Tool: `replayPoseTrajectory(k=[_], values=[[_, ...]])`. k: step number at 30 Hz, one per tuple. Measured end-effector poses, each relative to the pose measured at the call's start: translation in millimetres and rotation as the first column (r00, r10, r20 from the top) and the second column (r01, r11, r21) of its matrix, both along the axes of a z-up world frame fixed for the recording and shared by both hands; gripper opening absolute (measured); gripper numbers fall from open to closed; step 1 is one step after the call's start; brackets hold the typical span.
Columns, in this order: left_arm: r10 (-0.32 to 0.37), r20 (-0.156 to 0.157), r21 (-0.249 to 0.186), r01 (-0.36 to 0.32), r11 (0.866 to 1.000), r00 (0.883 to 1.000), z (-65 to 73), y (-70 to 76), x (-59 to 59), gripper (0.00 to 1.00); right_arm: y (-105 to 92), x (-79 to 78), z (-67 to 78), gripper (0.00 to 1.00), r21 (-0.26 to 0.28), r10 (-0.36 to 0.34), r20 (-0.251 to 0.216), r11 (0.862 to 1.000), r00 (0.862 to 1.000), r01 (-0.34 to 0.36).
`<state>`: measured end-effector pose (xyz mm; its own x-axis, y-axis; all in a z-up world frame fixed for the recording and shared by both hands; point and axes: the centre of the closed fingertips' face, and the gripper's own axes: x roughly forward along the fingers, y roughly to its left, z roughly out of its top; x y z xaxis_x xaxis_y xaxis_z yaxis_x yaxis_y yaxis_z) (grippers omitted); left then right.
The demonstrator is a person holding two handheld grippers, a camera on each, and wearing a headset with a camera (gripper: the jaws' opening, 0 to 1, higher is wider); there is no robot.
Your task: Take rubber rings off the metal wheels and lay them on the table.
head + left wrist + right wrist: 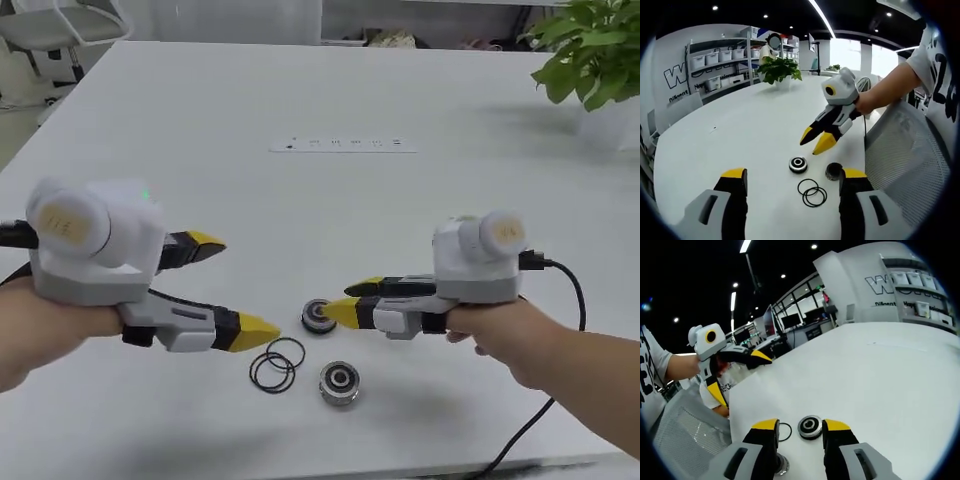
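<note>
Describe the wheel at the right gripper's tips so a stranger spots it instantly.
On the white table, near its front edge, lie loose black rings. Beside them, the farther wheel sits at the right gripper's yellow tips; the other wheel lies nearer the person.

On the worktop (200,120), near its front edge: one metal wheel (319,316) just left of the right gripper (350,300); second metal wheel (339,382) nearer, apart; rubber rings (277,365) overlapping, just left of that one. Left gripper (240,285) left of all these. Socket strip (343,146) behind, mid-worktop; plant (590,50) at back right.
</note>
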<state>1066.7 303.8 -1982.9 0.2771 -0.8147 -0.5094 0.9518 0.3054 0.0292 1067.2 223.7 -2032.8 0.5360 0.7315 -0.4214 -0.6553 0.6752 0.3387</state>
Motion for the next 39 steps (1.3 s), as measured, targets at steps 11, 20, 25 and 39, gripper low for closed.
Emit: replayPoseTrajectory(k=[11, 20, 25, 39], values=[[0.009, -0.025, -0.012, -0.009, 1.0, 1.0, -1.3, -11.9, 13.8, 0.69, -20.9, 8.0, -2.9, 0.41, -0.05, -0.016, 0.043, 0.999, 0.999, 0.018], [0.0, -0.036, -0.003, 0.0, 1.0, 0.999, -8.3, -24.8, 20.8, 0.65, -26.1, 7.5, -12.9, 0.43, -0.103, 0.014, 0.065, 0.995, 0.998, -0.008], [-0.009, -0.047, 0.0, 0.009, 1.0, 0.999, -13.6, -33.6, 22.6, 0.61, -23.8, 7.3, -15.5, 0.43, -0.109, 0.026, 0.07, 0.994, 0.997, -0.018], [-0.06, -0.08, 0.041, 0.063, 0.997, 0.995, -38.3, -58.2, 18.0, 0.52, -19.9, 4.3, -24.6, 0.43, -0.12, 0.052, 0.068, 0.992, 0.996, -0.043]])
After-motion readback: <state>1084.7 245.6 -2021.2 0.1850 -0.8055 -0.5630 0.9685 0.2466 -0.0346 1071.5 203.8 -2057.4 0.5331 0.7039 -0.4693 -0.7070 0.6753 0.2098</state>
